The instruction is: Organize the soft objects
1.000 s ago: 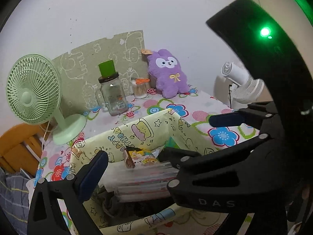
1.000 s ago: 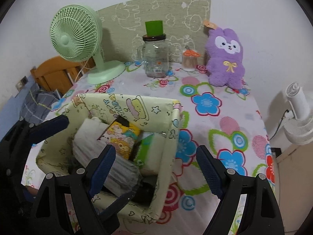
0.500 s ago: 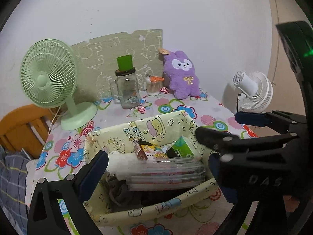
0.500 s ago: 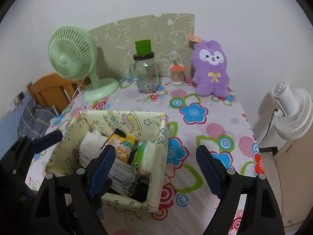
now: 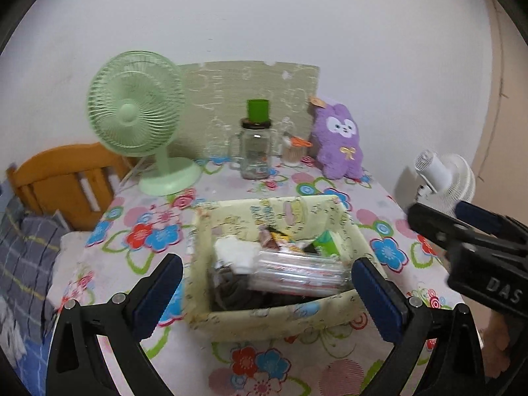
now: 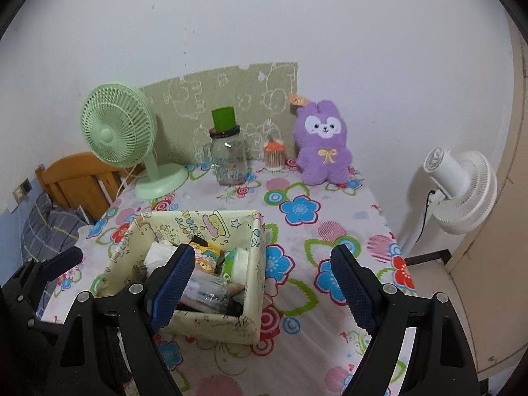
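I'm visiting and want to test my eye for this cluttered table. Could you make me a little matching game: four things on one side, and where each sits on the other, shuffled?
Things:
1. purple plush rabbit
2. green desk fan
3. glass jar
4. fabric box

Places:
A. far left corner of the table
B. near the front, full of packets
C. far right, against the wall
D. back middle, green cup on its lid

Pairs: 1-C, 2-A, 3-D, 4-B
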Demonstrator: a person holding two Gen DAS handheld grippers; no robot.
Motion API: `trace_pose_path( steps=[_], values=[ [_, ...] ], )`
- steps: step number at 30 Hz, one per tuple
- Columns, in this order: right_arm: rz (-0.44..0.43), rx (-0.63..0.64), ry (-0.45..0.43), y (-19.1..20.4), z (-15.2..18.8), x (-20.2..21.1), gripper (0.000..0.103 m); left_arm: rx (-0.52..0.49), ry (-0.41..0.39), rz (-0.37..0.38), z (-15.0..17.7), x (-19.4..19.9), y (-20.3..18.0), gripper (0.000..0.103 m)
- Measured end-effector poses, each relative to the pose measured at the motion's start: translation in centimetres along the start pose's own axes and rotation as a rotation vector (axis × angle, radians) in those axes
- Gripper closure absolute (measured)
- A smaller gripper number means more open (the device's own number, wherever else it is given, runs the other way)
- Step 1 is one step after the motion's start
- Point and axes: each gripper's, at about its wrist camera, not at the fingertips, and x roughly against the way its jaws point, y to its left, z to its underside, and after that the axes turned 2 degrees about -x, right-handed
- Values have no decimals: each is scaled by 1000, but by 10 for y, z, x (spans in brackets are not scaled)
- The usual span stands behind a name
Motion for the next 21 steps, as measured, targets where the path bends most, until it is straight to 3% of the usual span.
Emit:
trace_pose_path(
  steps=[9, 21],
  values=[
    [32, 7, -59, 5, 15, 47, 17, 11, -41, -51, 10, 43, 2, 0],
    [59, -7, -166, 5, 36, 115, 17, 27, -145, -60, 25, 109, -3, 0]
  ],
)
